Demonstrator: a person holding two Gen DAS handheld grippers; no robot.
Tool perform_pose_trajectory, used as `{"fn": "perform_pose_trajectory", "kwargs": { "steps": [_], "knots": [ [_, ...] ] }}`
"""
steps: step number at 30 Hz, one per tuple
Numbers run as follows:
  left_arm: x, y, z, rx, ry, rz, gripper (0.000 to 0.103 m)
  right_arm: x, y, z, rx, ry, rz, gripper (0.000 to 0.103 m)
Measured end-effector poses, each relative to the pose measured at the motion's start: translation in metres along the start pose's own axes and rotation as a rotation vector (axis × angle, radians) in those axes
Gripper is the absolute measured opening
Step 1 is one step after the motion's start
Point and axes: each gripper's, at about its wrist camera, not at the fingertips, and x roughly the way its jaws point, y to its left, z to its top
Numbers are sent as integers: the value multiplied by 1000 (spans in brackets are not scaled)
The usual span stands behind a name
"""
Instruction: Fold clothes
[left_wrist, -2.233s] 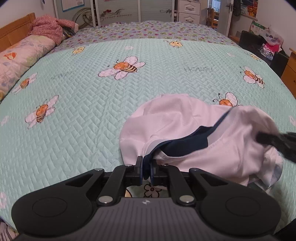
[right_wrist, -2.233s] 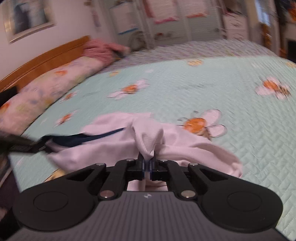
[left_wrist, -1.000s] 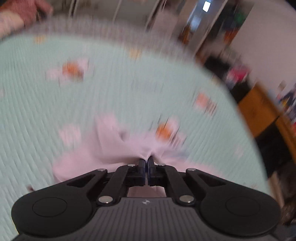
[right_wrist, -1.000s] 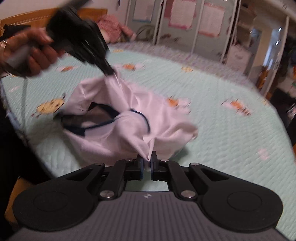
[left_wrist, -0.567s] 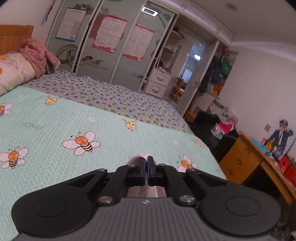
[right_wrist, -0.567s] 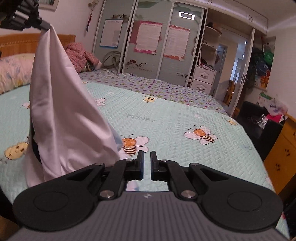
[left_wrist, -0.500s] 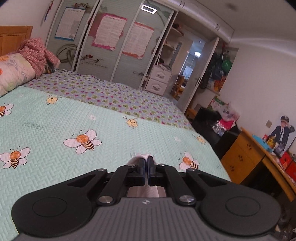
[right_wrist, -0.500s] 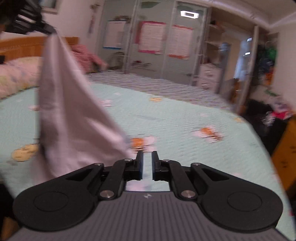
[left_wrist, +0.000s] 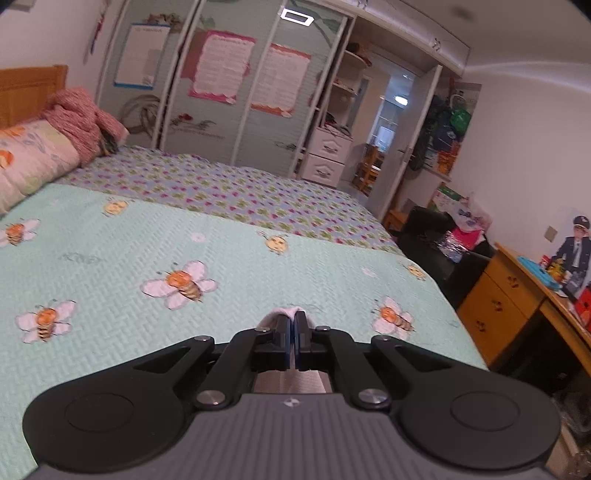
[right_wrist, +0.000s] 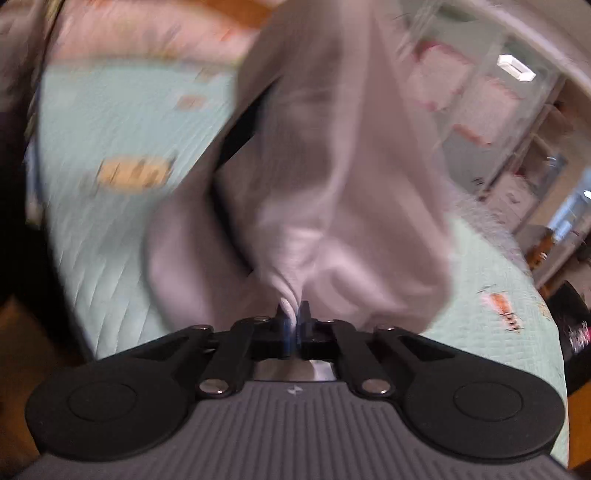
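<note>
White garment (right_wrist: 332, 177) hangs lengthwise above the bee-print bedspread (left_wrist: 110, 266), top pinched in the left gripper (left_wrist: 294, 325), up and left of the right gripper (right_wrist: 293, 314), whose jaws clamp a low fold; spreading needs the ends drawn apart.

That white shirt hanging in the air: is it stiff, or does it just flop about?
Probably very floppy: the white shirt droops in loose folds above the bedspread. Likely light, since a small pinch in the right gripper carries it. It bunches easily: a tuft pokes from the left gripper.
</note>
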Motion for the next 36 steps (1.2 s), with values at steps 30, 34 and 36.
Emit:
{"fn": "perform_pose_trajectory", "kwargs": {
  "steps": [30, 34, 36],
  "knots": [
    [-47, -47, 112, 142, -289, 48, 1, -125, -261, 201, 379, -633, -460, 3],
    [8, -25, 83, 122, -132, 71, 1, -84, -253, 174, 402, -495, -414, 3],
    [38, -15, 66, 118, -52, 88, 1, -61, -247, 163, 403, -426, -392, 3]
  ]
}}
